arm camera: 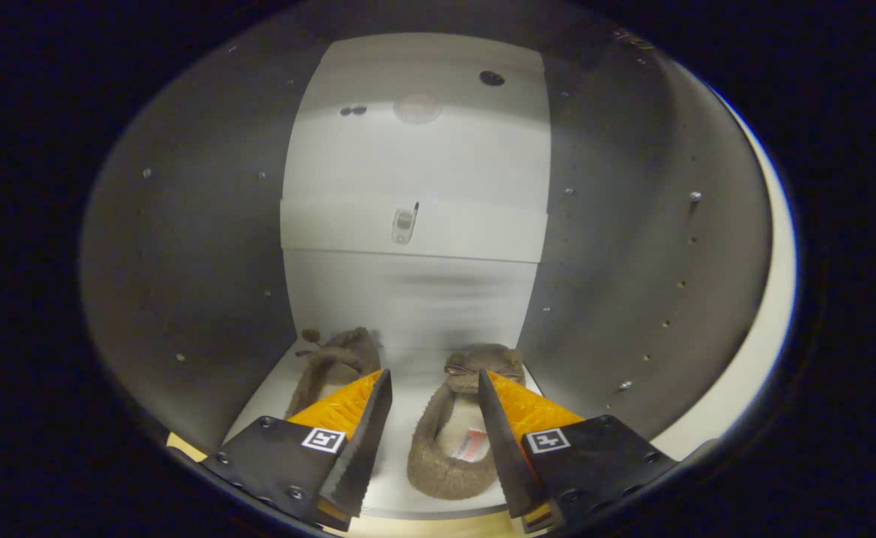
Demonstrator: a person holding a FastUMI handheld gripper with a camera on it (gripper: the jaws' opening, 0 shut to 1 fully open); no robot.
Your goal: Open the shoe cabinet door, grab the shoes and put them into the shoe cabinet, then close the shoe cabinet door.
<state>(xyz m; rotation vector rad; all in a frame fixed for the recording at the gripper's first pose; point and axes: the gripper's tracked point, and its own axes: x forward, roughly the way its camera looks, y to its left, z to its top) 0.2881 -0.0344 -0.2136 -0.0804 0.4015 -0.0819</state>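
Two shoes are counted inside the shoe cabinet point(415, 224), both brown and fuzzy, slipper-like, both resting on the pale bottom shelf point(408, 388) with toes toward the back wall.

The right shoe point(453, 441) is seen between the two fingers of the tongs point(434, 396) and just ahead of them; its heel lies nearest the camera, and a pale lining with a small label is visible in its opening. A bow is noted on its toe. Its right edge is partly covered by the right finger point(501, 448).

The left shoe point(337, 362) is seen beyond the left finger point(363, 441), close to the left side wall; its rear half is hidden behind that finger.

The tongs are held wide apart, with nothing gripped; neither finger is seen pressing on the right shoe, though whether the right finger brushes its side cannot be told.

One compartment is viewed. Grey side walls point(206, 284) are dotted with rows of small holes or pegs. One white horizontal band point(412, 228) is fixed across the back wall, carrying one small metal fitting point(403, 224). Higher up, one dark round spot point(492, 78), a pair of small dark marks point(353, 110) and one faint round patch point(417, 108) are noted.

A cream edge point(763, 314), probably the cabinet front or door, is seen beyond the right wall; which of the two cannot be told
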